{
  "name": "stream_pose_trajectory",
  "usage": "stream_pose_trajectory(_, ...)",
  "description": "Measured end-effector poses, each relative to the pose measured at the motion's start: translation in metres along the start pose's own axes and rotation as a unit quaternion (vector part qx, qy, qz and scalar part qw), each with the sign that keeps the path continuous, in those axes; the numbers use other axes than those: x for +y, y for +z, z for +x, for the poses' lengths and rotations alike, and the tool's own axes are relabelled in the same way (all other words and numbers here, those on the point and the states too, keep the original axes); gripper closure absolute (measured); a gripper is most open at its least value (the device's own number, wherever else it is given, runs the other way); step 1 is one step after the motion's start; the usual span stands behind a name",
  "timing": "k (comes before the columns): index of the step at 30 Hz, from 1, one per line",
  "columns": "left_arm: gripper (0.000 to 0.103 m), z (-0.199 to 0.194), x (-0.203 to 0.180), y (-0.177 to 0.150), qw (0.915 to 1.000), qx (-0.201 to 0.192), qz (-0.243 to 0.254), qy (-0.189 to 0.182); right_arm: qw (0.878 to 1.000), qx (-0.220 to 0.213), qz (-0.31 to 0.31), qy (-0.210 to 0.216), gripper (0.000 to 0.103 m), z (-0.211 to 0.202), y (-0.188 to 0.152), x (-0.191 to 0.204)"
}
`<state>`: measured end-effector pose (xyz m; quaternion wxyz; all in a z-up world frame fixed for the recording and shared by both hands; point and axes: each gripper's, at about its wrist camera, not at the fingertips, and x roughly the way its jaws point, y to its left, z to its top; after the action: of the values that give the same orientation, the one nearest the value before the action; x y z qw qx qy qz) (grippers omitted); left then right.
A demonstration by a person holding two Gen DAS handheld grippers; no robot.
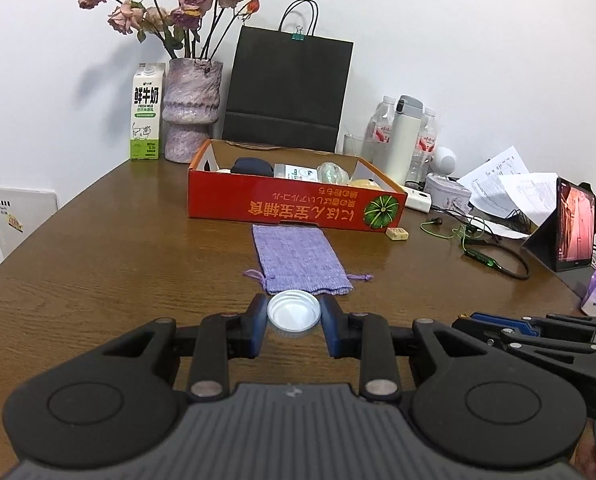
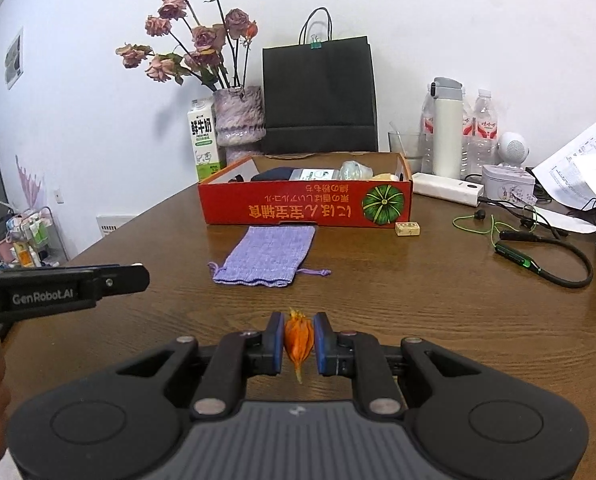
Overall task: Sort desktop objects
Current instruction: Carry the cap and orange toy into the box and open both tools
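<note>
Left gripper [image 1: 294, 314] clamped on white cap [image 1: 294, 313]; right gripper [image 2: 299, 342] nearly shut on orange dried flower [image 2: 298, 340], stem toward camera. Red box [image 2: 306, 208] dead ahead, frame centre, beyond purple pouch [image 2: 266, 256]. Roughly equidistant.

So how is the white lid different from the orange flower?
The white lid is round, flat and shiny; the orange flower is thin, pointy and crinkly. The lid needs wider jaws in the left hand-held gripper; the flower sits in nearly shut jaws of the right hand-held gripper. Both are gripped above the table.
</note>
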<state>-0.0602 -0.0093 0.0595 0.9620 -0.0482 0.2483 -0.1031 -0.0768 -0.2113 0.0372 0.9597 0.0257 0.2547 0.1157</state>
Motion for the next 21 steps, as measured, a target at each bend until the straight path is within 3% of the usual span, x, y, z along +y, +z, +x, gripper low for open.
stream_pose_trajectory(6,0.074,0.016,0.005,0.03,1.0,-0.003,-0.002,-0.009,1.0,-0.006,0.006,0.011,0.089,0.008,0.027,-0.011)
stream_pose_trajectory(13,0.074,0.064,0.018,0.104,0.9997,-0.005,-0.004,-0.022,0.999,-0.027,-0.005,0.031,0.089,0.036,0.095,-0.025)
stream_pose_trajectory(19,0.074,0.146,0.037,0.171,0.9989,0.029,-0.019,-0.03,0.998,-0.023,-0.017,0.055,0.088,0.102,0.176,-0.032)
stream_pose_trajectory(21,0.074,0.178,0.042,0.184,0.9986,0.046,-0.023,-0.017,0.998,-0.006,-0.011,0.059,0.088,0.139,0.199,-0.034)
